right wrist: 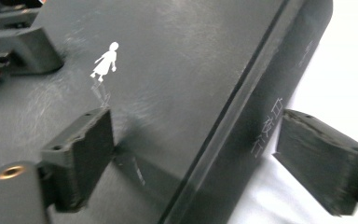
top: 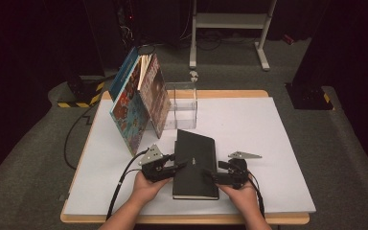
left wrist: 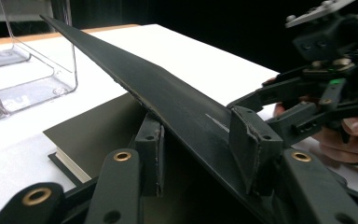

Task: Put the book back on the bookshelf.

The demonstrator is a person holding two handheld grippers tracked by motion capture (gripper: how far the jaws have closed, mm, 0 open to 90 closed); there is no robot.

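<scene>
While left fingers (left wrist: 242, 140) clamp the black book's (top: 195, 160) lifted cover, right fingers (right wrist: 88, 149) straddle its spine, released.

Beyond your jaws: clear acrylic box (top: 181, 105) straight ahead, picture books (top: 141, 100) leaning up-left of it, white frame (top: 230, 21) on the floor farther back.

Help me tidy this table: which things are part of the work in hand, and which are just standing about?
In hand: black book; left tongs, on its lifted cover; right tongs, astride its spine.

Standing about: picture books leaning upright; clear box; white frame behind the table.
</scene>
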